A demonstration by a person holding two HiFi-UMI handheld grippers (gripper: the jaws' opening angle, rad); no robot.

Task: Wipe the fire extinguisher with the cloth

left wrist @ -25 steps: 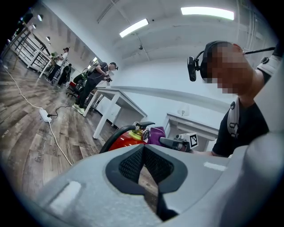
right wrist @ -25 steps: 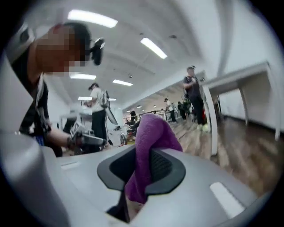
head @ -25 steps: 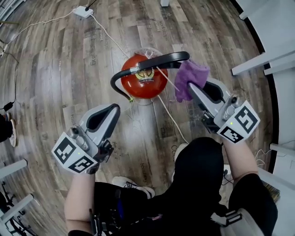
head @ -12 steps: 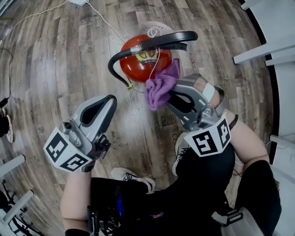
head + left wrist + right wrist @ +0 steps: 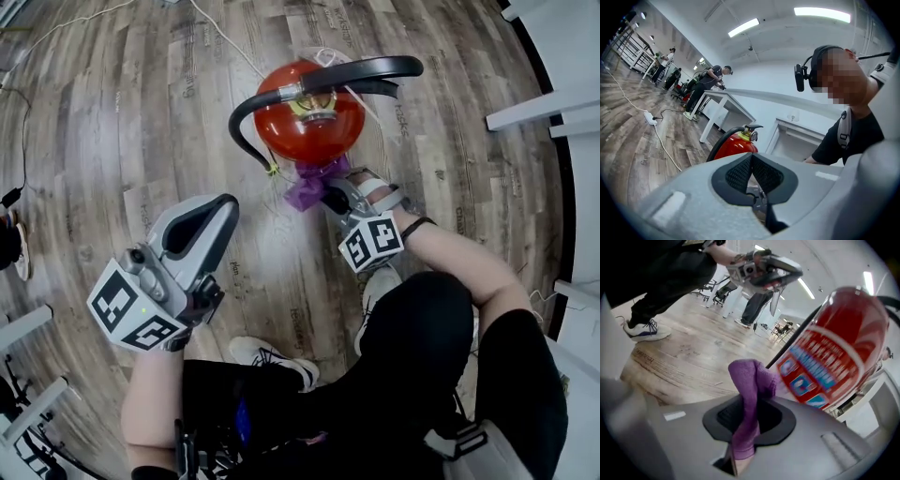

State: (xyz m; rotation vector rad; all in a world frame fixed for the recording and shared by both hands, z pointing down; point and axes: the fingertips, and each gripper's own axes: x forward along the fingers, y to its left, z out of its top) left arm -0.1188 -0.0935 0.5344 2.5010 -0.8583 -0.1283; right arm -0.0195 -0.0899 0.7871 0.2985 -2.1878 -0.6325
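Observation:
A red fire extinguisher [image 5: 309, 127] stands upright on the wood floor, with a black handle on top and a black hose curving down its left side. My right gripper [image 5: 323, 192] is shut on a purple cloth [image 5: 311, 184] and holds it low against the near side of the extinguisher's body. In the right gripper view the purple cloth [image 5: 752, 390] sticks up from between the jaws, right beside the fire extinguisher's label [image 5: 825, 366]. My left gripper [image 5: 211, 220] hangs shut and empty to the lower left, apart from the fire extinguisher [image 5: 733, 145].
A white cable [image 5: 220, 42] runs across the floor behind the extinguisher. White table legs [image 5: 539, 108] stand at the right. My shoes [image 5: 267, 361] and dark trousers fill the bottom of the head view. Other people work at tables far off [image 5: 710, 82].
My right gripper has rolled over and dropped with the cloth from beside the extinguisher's handle to low on its near side. The left gripper has stayed put.

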